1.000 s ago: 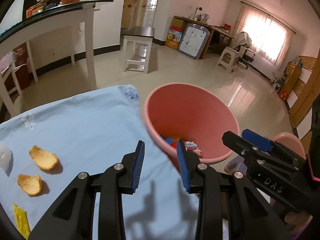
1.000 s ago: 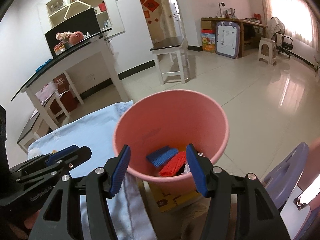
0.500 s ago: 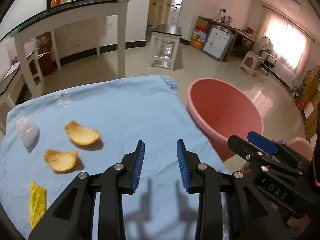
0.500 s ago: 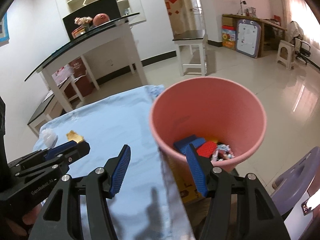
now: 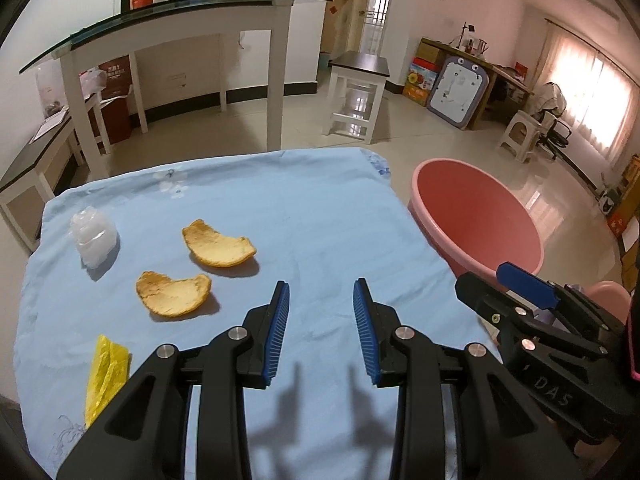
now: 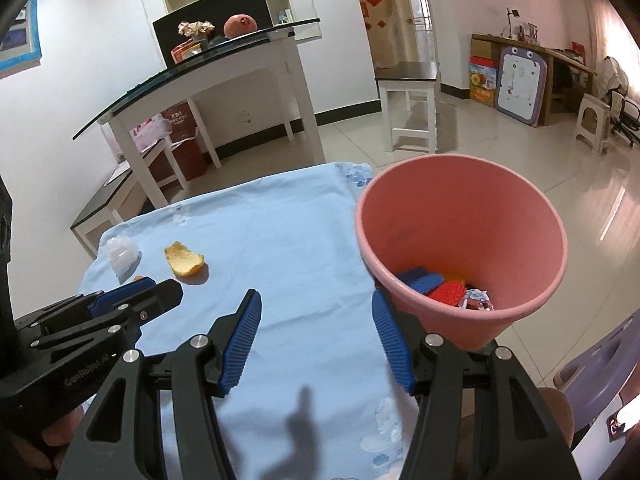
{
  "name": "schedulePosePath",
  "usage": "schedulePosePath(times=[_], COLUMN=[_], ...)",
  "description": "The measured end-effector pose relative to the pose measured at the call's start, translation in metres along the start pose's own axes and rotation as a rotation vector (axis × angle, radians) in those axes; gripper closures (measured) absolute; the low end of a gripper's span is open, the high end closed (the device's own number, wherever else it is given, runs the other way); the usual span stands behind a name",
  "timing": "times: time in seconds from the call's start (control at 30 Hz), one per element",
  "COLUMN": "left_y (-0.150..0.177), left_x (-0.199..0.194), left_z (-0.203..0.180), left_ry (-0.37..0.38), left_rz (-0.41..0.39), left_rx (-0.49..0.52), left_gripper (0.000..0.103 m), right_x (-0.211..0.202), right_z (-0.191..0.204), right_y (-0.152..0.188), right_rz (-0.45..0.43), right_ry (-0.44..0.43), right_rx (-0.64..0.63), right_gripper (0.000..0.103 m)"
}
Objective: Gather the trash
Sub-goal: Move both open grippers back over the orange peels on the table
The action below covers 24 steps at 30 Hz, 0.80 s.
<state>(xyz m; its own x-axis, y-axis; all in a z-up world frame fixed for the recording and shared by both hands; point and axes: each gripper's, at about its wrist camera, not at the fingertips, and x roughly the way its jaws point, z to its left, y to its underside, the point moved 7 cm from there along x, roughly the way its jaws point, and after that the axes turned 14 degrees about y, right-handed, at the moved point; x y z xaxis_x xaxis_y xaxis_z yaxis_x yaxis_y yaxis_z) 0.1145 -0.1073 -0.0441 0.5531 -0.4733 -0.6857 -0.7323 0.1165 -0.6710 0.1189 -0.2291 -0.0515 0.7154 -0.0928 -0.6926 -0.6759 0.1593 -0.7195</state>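
Note:
Two orange peels (image 5: pixel 219 244) (image 5: pixel 173 293), a white crumpled wrapper (image 5: pixel 93 240) and a yellow wrapper (image 5: pixel 105 372) lie on the blue cloth (image 5: pixel 312 216) left of my left gripper (image 5: pixel 320 324), which is open and empty above the cloth. A pink bin (image 6: pixel 460 248) stands off the table's right edge and holds blue and red trash (image 6: pixel 440 286). My right gripper (image 6: pixel 316 340) is open and empty beside the bin's near left rim. One peel (image 6: pixel 184 261) and the white wrapper (image 6: pixel 122 257) also show in the right wrist view.
A glass-topped white table (image 5: pixel 180 16) and a small dark-topped stool (image 5: pixel 358 92) stand beyond the cloth-covered table. A low bench (image 5: pixel 36 168) is at the far left. A purple stool (image 6: pixel 592 364) stands right of the bin.
Both grippers have swung left from over the bin to over the cloth. The peels and wrappers have come further into the left wrist view. Both grippers stay open and empty.

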Motion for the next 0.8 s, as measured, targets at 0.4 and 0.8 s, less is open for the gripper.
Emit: schedulePosePath(times=[0.4, 0.8], left_y=[0.004, 0.016], left_x=[-0.017, -0.030], left_z=[0.009, 0.018], left_ry=[-0.043, -0.065], left_rz=[-0.019, -0.028], left_rx=[-0.016, -0.032], left_gripper=[0.069, 0.069], right_x=[-0.014, -0.025], right_z=[0.013, 0.030], right_y=[0.007, 0.016], right_rz=[-0.017, -0.027], right_ry=[-0.028, -0.043], right_rx=[-0.036, -0.070], right_gripper=[0.046, 0.046])
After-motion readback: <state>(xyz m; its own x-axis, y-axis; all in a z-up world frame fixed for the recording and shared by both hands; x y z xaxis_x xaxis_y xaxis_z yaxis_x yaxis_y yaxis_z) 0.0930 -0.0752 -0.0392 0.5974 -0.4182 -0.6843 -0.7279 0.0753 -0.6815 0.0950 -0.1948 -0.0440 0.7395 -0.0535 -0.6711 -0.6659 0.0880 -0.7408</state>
